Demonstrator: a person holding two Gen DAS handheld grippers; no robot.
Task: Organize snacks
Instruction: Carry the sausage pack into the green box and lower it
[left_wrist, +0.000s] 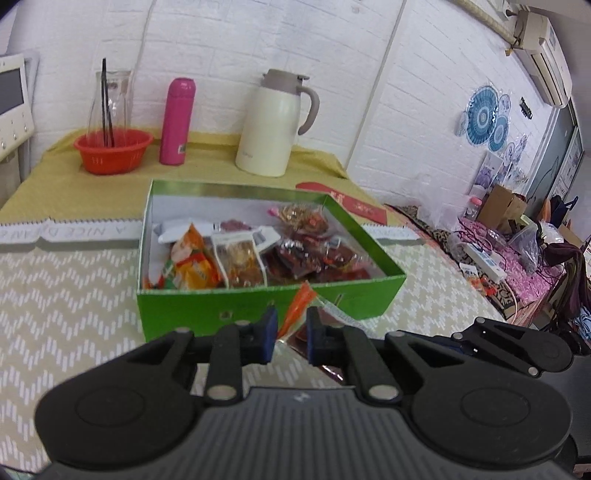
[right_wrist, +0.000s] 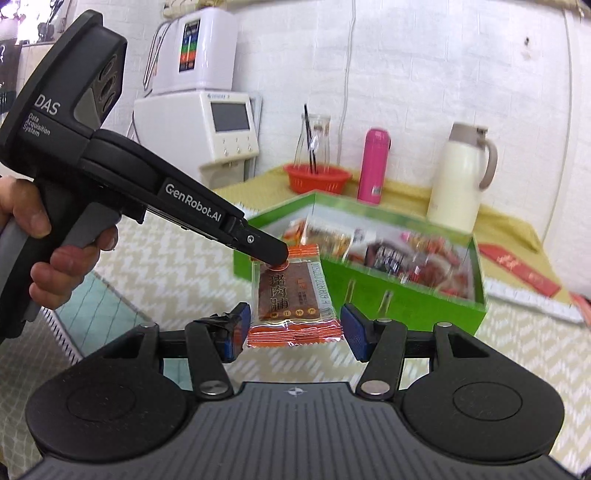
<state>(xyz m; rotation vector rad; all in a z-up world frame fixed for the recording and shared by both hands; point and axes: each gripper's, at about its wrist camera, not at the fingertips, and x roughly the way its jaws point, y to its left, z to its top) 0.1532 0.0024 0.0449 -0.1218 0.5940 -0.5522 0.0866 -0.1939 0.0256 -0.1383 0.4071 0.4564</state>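
A green cardboard box (left_wrist: 258, 308) with a white interior sits on the chevron-patterned tablecloth (left_wrist: 66, 291) just ahead of the left gripper (left_wrist: 291, 334), filled with mixed snack packets (left_wrist: 243, 258): orange and white wrappers toward the gripper's left, dark red ones toward its right. In the right wrist view the same box (right_wrist: 399, 299) lies beyond the right gripper (right_wrist: 293, 328), its contents smeared by motion blur.

The left gripper pinches one end of a clear plastic pork-jerky packet with orange crimped ends (right_wrist: 291, 299), holding it in the air in front of the box. The packet shows a dark brown slab, a brown label with Chinese characters and a printed code along one edge. In the left wrist view it appears edge-on (left_wrist: 297, 308), a thin orange strip between the blue fingertips, most of it hidden.

The right gripper stands wide open, its blue pads (right_wrist: 242, 326) flanking the packet's lower end; the left pad looks just beside the wrapper, though contact cannot be confirmed.

Beyond the box, on a yellow cloth (left_wrist: 207, 162), stand a cream thermal jug (left_wrist: 273, 125), a pink flask (left_wrist: 177, 118) and a red plastic basket (left_wrist: 112, 149) holding a glass carafe (left_wrist: 110, 99).

The person's left hand (right_wrist: 44, 240) is cut off at the frame edge.
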